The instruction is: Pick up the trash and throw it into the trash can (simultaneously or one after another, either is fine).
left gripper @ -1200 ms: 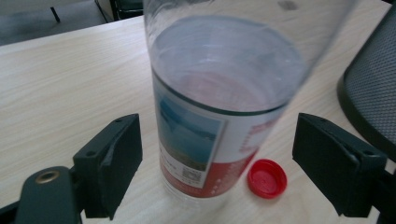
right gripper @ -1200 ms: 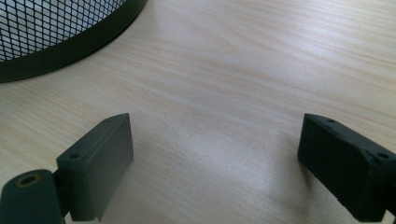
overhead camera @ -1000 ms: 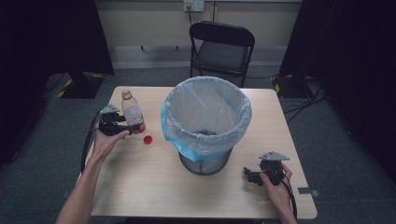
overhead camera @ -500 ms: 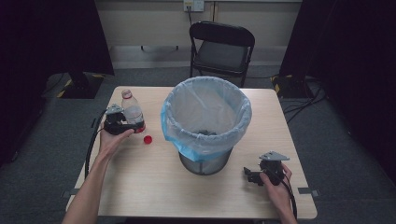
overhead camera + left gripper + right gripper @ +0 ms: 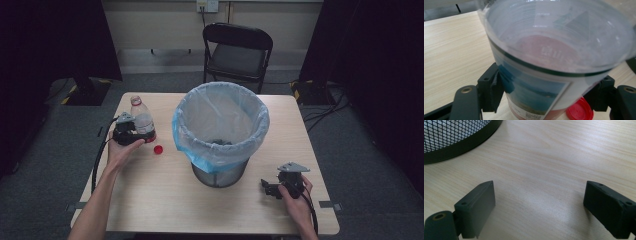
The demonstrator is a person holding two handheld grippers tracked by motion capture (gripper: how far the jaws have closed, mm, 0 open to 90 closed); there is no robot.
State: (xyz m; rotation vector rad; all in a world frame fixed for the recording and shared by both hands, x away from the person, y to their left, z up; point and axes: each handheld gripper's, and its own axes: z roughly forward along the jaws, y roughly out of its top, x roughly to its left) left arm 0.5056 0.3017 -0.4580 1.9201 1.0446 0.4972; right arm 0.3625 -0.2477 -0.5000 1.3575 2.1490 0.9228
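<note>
On the left side of the desk (image 5: 150, 200), my left gripper (image 5: 131, 134) was around the lower part of the plastic bottle (image 5: 142, 120), which stood upright without its cap. Its jaws had just been closing on the bottle, and in the left gripper view the bottle (image 5: 554, 50) sat between them, the left pad against the label; if both pads already pressed firmly, I could not tell for sure, but it looked like a grip. The red cap (image 5: 158, 149) lay on the desk just beside the bottle, between it and the bin (image 5: 220, 130), a mesh basket lined with a blue bag that stood in the middle. My right gripper (image 5: 272, 189) rested near the front right corner, apart from the bin, with its jaws spread and nothing between them. I judged that the step in hand was the taking of the bottle, probably to throw it into the bin. The next move, I thought, would call for a secure hold, then a lift high enough to pass over the bag's rim before letting go; the thin plastic could slip or crush if I squeezed wrongly.
</note>
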